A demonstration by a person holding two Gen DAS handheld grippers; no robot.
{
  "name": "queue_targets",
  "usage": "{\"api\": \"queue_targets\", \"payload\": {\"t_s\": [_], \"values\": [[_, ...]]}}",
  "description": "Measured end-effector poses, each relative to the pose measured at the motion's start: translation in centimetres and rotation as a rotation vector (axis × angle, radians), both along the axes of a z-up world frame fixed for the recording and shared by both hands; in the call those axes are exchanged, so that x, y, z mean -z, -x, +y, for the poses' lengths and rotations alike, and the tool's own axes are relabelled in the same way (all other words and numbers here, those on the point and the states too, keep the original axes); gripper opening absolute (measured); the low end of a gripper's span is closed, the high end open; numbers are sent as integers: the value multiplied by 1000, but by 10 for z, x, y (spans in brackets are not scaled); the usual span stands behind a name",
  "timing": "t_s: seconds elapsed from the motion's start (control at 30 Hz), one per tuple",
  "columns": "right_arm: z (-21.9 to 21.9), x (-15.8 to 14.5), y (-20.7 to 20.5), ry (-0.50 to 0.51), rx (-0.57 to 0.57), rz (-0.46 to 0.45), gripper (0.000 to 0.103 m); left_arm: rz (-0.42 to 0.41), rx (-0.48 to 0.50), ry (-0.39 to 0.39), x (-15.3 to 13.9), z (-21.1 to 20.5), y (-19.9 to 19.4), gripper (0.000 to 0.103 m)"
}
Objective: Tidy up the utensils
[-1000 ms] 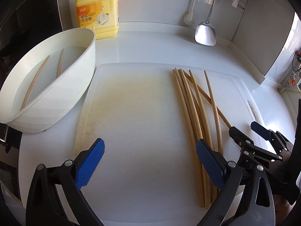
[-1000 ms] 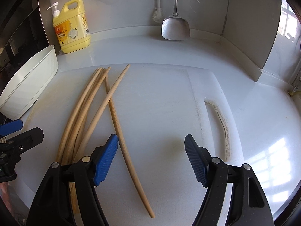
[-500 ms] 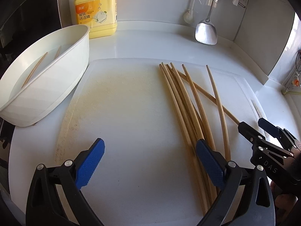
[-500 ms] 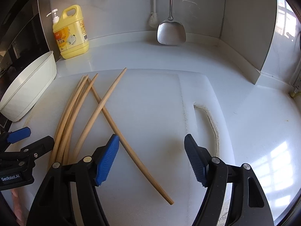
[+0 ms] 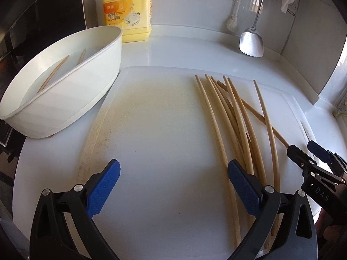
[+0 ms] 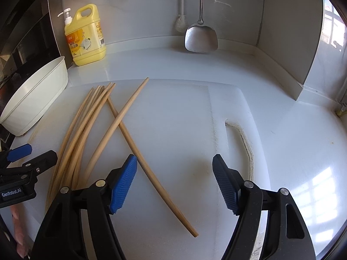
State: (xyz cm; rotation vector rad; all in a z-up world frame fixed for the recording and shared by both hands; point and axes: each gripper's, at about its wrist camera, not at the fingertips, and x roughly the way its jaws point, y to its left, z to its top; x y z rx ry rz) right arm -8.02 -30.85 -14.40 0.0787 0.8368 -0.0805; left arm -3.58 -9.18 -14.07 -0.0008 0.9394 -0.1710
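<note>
In the right wrist view, the stray chopstick [image 6: 151, 173] runs diagonally from upper left to lower centre between the right gripper [image 6: 174, 184] (fingers open, empty); the left gripper [image 5: 173, 188] gapes empty too.

My left claw [image 5: 173, 187] is black, its arms skeletal with triangular cut-outs and silver screws, its pads blue and dimpled. My right claw [image 6: 174, 184] matches, its blue pads ribbed; its side reads "DAS", the left's "GenRobot.AI".
</note>
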Motion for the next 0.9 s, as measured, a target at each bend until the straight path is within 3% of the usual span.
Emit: {"api": "queue_targets", "payload": {"t_s": [0.47,0.63,0.9], "values": [[3,3,-10,9,-32,7,70,6,33,0,2,-18,-9,97],[4,4,-11,11,-34,5,70,-9,26,-69,5,-17,-10,98],[11,6,-17,18,-80,-4,69,-16,27,-59,4,-21,-14,96]]}}
